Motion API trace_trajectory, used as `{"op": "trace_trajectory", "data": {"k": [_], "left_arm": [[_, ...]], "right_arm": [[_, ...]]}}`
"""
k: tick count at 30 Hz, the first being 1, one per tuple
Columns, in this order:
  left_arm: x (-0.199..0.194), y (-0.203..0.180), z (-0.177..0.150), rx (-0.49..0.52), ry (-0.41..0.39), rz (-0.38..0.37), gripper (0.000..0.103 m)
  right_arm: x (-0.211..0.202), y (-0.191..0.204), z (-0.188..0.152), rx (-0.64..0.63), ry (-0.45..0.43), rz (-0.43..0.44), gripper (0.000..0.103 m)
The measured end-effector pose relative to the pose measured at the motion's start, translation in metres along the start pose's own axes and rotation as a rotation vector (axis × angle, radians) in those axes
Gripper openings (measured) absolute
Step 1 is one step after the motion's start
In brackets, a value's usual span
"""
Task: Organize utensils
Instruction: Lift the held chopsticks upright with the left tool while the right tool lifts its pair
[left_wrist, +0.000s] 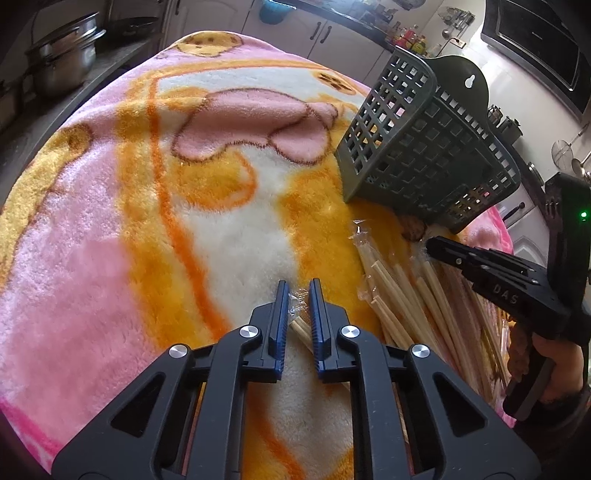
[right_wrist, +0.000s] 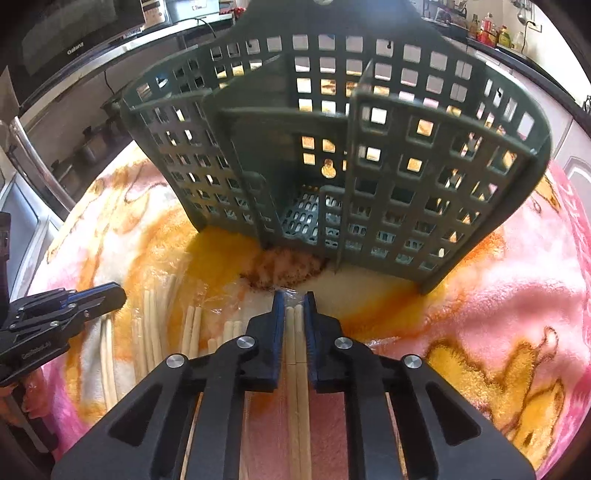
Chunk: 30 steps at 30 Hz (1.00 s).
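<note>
A dark green slotted utensil basket (left_wrist: 424, 147) (right_wrist: 332, 147) with several compartments stands tilted on a pink and orange fleece blanket (left_wrist: 110, 221) (right_wrist: 498, 295). Pale chopsticks in clear wrappers (left_wrist: 406, 295) (right_wrist: 155, 325) lie in a loose pile in front of it. My left gripper (left_wrist: 299, 290) is shut on one wrapped chopstick pair (left_wrist: 300, 329), which lies slanted between the blue pads at the pile's left edge. My right gripper (right_wrist: 294, 295) is shut on another pair (right_wrist: 295, 332), which fills the gap between its pads just short of the basket's open mouth. Each gripper also shows from the side in the other's view: right gripper (left_wrist: 432, 245), left gripper (right_wrist: 120, 291).
Steel pots (left_wrist: 62, 55) sit on a counter beyond the blanket's left edge. A microwave (right_wrist: 74, 37) (left_wrist: 535, 44) and bottles (left_wrist: 410, 37) (right_wrist: 491, 29) stand on the counters behind. A hand (left_wrist: 561, 369) holds the right gripper's handle. The blanket's left half (left_wrist: 92, 258) is bare.
</note>
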<state>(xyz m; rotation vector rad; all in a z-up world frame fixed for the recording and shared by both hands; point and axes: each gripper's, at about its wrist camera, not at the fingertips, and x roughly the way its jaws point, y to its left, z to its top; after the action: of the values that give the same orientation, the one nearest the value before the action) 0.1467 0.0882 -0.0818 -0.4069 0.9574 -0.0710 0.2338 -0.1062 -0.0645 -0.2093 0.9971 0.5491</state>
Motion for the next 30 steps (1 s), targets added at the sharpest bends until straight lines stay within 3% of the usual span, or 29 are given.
{"op": "trace_trajectory", "data": {"k": [12, 30], "left_arm": [[-0.058, -0.021, 0.024, 0.051, -0.129, -0.073, 0.005], [-0.135, -0.119, 0.076, 0.253, -0.310, -0.293, 0.003]], "right_arm": [[-0.070, -0.014, 0.003, 0.009, -0.162, 0.034, 0.010], [-0.201, -0.014, 0.014, 0.009, -0.498, 0.099, 0.006]]}}
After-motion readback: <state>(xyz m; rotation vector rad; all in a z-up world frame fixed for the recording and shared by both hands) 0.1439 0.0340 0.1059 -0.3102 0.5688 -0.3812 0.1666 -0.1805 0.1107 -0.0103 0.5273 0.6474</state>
